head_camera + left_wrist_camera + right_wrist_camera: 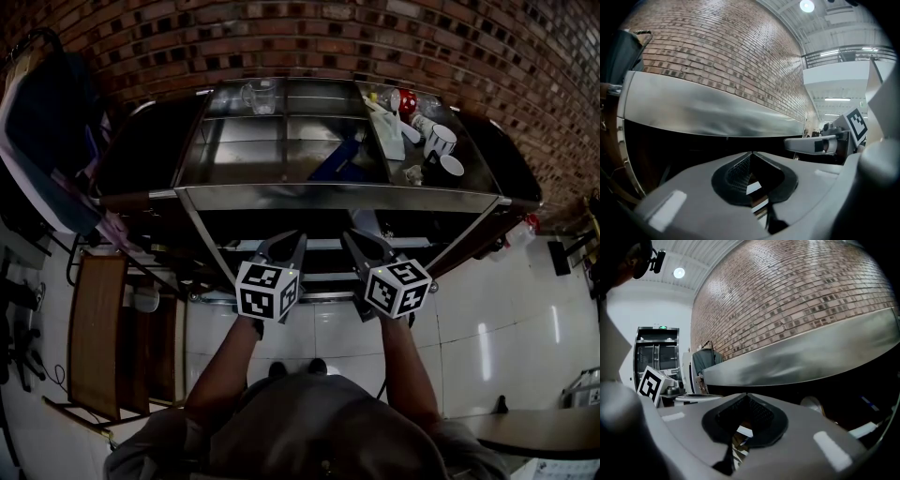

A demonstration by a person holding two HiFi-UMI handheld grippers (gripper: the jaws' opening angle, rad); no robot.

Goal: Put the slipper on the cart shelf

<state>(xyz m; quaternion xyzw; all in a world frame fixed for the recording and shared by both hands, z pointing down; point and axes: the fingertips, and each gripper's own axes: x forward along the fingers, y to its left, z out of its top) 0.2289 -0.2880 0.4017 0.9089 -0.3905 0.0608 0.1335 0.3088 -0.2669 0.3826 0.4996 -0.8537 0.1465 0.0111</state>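
Count: two claws, one marker cube on each. The left claw [291, 246] is sitting with its jaws pressed together, nothing between them. The right claw [358, 244] is doing likewise. Both are hovering side by side, apart, just in front of the cart [337, 193] and pointing under its front edge.

One blue shape, which I am taking for the slipper [336, 161], is lying in the middle section of the cart top. Two white cups [441, 139] are standing near the right end.

One chair [98, 328] is crowding the left. Open floor [506, 319] is lying to the right.

The cube faces are showing square codes only.
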